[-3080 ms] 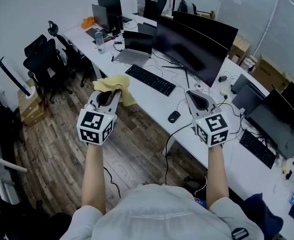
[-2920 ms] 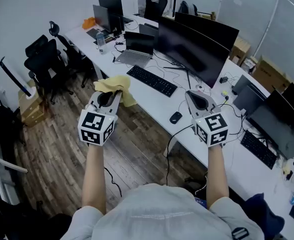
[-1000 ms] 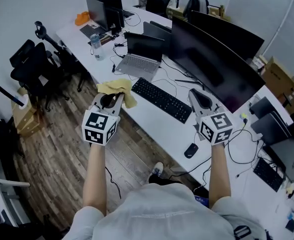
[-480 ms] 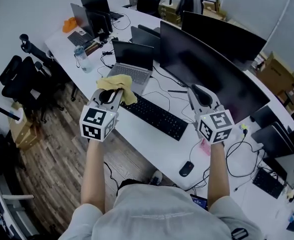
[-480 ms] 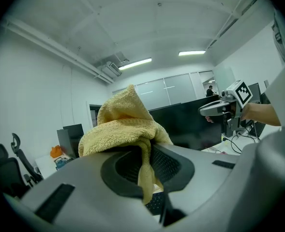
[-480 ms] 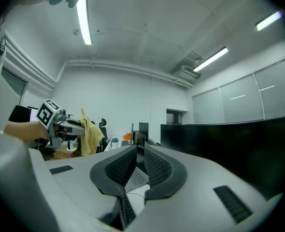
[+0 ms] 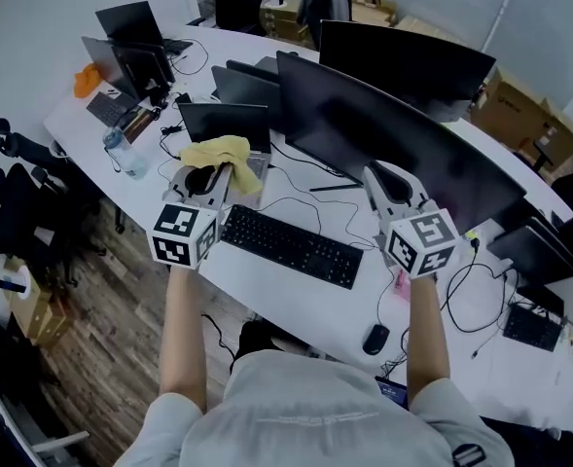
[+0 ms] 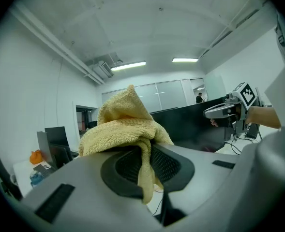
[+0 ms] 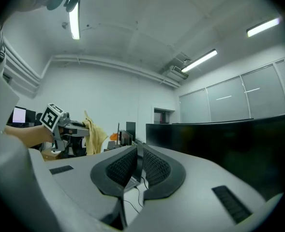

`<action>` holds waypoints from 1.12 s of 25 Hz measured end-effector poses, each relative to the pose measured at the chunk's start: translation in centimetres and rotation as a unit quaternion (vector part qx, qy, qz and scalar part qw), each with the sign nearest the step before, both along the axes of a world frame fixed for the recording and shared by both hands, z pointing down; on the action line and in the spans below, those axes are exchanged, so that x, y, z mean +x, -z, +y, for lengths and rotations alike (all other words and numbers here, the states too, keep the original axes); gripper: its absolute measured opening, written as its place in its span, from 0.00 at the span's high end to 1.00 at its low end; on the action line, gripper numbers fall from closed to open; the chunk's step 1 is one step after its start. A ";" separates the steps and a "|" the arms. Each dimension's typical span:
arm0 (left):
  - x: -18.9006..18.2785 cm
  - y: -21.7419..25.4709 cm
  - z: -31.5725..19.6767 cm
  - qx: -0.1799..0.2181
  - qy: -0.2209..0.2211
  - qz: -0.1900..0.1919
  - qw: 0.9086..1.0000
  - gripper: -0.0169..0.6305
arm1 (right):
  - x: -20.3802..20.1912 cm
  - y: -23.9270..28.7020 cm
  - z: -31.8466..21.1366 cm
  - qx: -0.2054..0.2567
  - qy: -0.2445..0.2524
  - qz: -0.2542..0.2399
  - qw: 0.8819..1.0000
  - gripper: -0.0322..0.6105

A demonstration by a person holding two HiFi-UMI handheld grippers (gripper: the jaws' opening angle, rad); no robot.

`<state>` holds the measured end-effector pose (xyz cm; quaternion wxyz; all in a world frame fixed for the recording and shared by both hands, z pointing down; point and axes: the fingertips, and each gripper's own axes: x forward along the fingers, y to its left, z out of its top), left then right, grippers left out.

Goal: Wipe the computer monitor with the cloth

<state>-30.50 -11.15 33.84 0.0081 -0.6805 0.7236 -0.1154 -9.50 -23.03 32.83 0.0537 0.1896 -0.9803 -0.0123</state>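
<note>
Yellow cloth (image 8: pixel 125 124) over left claw (image 8: pixel 148 153) tips.

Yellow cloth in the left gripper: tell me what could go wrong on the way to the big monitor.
1. The left gripper pinches only a fold of the yellow cloth; the loose bunch could slip out, or bare jaws might scrape the monitor.
2. The open laptop and loose cables lie below the reach; the arm could snag them.
3. The right gripper, shut and empty, isn't steadying the monitor, which might rock.
</note>
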 end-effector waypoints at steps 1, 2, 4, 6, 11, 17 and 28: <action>-0.6 0.1 -1.1 0.001 -0.013 0.000 1.000 0.90 | -0.5 0.1 -0.4 -0.002 -0.009 -0.002 1.000 0.88; -1.4 0.1 -2.2 0.002 -0.027 -0.001 1.000 0.90 | -1.1 0.2 -0.8 -0.006 -0.018 -0.004 1.000 0.88; -3.1 0.4 -4.5 0.002 -0.051 -0.003 0.999 0.90 | -2.5 0.3 -1.6 -0.011 -0.039 -0.007 0.999 0.89; -4.6 0.7 -6.7 0.005 -0.075 -0.003 0.997 0.90 | -3.6 0.2 -2.4 -0.014 -0.062 -0.005 0.998 0.89; -7.4 1.2 -12.0 0.017 -0.130 -0.010 0.991 0.90 | -5.3 -1.1 -4.0 -0.027 -0.113 0.003 0.993 0.90; -10.6 2.2 -17.3 0.044 -0.163 -0.001 0.986 0.90 | -7.3 -2.9 -4.9 -0.042 -0.158 0.010 0.987 0.91; -11.2 5.9 -24.7 0.103 -0.213 0.010 0.972 0.90 | -7.7 -3.7 -5.4 -0.034 -0.233 0.001 0.972 0.90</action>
